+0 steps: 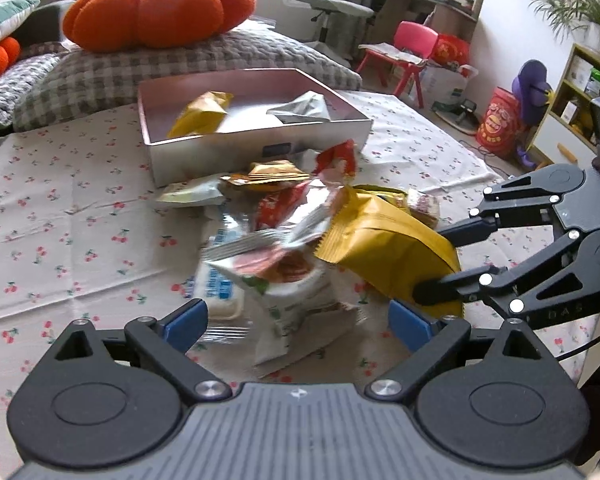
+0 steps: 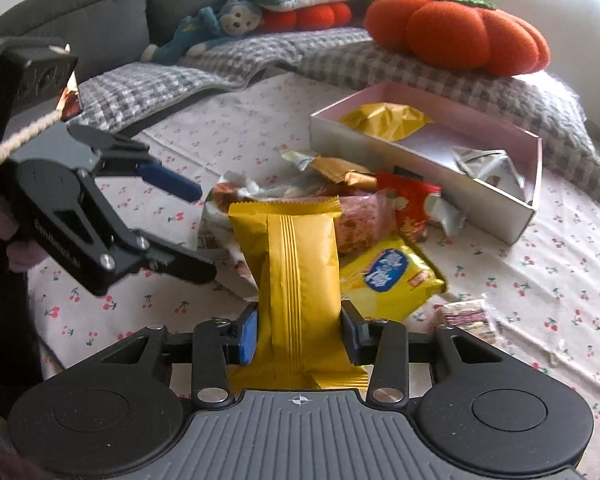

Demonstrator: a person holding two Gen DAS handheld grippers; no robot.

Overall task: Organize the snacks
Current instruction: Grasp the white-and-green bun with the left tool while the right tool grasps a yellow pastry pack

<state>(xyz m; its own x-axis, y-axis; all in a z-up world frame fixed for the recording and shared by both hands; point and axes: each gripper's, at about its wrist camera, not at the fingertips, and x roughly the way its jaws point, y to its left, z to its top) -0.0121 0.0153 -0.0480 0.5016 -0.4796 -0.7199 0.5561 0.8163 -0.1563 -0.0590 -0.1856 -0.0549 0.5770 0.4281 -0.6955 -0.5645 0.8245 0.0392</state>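
A pile of snack packets [image 1: 284,236] lies on the cherry-print cloth in front of a silver box [image 1: 256,148] that holds a yellow packet [image 1: 200,114] and a silver packet [image 1: 304,108]. My right gripper [image 2: 298,334] is shut on a plain yellow packet [image 2: 300,256] and holds it upright above the pile; it shows at the right in the left wrist view [image 1: 384,244]. My left gripper [image 1: 296,322] is open and empty, its blue pads on either side of a white and green packet [image 1: 276,300]. It shows at the left in the right wrist view [image 2: 208,232].
The box [image 2: 496,216] sits against a checked cushion [image 2: 440,68] with an orange pumpkin pillow [image 2: 456,32] on it. A yellow and blue packet [image 2: 392,276] and a small striped packet [image 2: 468,316] lie near my right gripper. A sofa is behind; chairs and shelves stand beyond.
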